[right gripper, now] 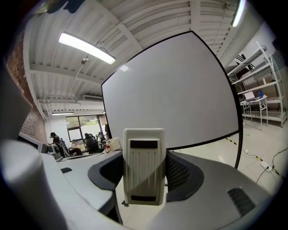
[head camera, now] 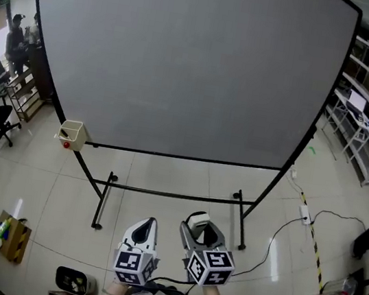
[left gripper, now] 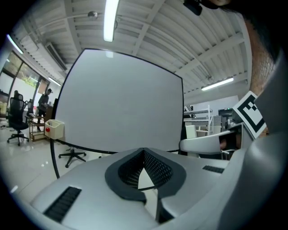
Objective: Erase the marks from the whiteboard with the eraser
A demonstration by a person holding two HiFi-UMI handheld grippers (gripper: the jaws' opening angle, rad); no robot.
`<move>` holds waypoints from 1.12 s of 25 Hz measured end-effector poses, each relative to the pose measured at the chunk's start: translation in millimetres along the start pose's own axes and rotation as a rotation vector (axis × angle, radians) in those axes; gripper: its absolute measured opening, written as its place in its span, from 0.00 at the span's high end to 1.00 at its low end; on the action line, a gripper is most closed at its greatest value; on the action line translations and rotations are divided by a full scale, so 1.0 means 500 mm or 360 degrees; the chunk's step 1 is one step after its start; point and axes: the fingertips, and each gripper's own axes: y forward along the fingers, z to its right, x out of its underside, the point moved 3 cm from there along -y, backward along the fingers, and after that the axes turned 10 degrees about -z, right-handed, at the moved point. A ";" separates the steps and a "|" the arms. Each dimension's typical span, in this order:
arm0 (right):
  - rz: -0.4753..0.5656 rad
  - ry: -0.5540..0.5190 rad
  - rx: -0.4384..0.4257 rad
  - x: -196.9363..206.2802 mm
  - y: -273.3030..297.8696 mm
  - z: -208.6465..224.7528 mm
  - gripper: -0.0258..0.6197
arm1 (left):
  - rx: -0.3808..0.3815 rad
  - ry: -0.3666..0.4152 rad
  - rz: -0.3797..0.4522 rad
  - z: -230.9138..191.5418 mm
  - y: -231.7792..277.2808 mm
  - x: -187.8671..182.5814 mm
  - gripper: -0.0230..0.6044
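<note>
Cream ribbed rectangular eraser (right gripper: 143, 166) pinched by right gripper (head camera: 201, 229); whiteboard (head camera: 183, 67) smooth, grey.

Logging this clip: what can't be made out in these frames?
- Board: looks blank in every view, but faint marks would be too small to tell.
- Eraser: its wiping face points away from the right gripper view. In the head view the right claw hides most of it.
- Box at the board's lower corner: contents too small in the head view.
</note>
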 end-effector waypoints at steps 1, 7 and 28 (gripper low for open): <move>-0.0006 -0.0007 0.0011 0.003 -0.006 -0.001 0.53 | -0.0008 -0.0025 -0.0003 0.001 -0.003 0.000 0.96; 0.0023 0.0022 0.0048 0.005 -0.015 -0.016 0.53 | 0.0044 0.0055 -0.0003 0.019 -0.018 -0.007 0.96; -0.0015 -0.0093 0.0010 0.007 0.003 -0.093 0.53 | 0.0017 -0.0020 0.0020 -0.030 -0.057 0.006 0.96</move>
